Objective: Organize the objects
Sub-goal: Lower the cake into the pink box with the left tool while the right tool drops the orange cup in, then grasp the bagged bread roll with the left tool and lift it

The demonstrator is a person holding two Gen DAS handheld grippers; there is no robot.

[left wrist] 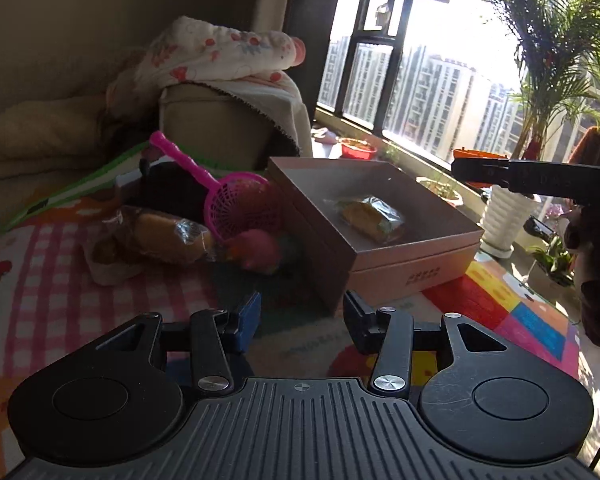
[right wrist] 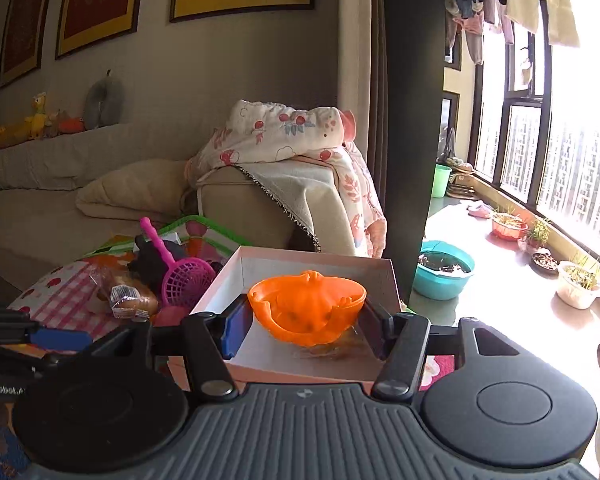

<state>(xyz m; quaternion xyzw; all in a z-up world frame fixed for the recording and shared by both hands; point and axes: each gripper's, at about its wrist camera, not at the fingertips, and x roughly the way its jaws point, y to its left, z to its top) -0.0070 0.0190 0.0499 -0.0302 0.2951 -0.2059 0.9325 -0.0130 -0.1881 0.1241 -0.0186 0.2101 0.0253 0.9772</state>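
Left gripper hovered open and empty above the patterned mat. Right gripper stood over the cardboard box, an orange toy between its spread fingers; whether the pads still pressed it could not be told. Inside the box lay a wrapped cake; beside it, a pink scoop and wrapped bread

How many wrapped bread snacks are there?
2 seen clearly: one wrapped bread inside the open box, another wrapped bread on the mat beside the pink scoop. Others may be hidden under that pile.
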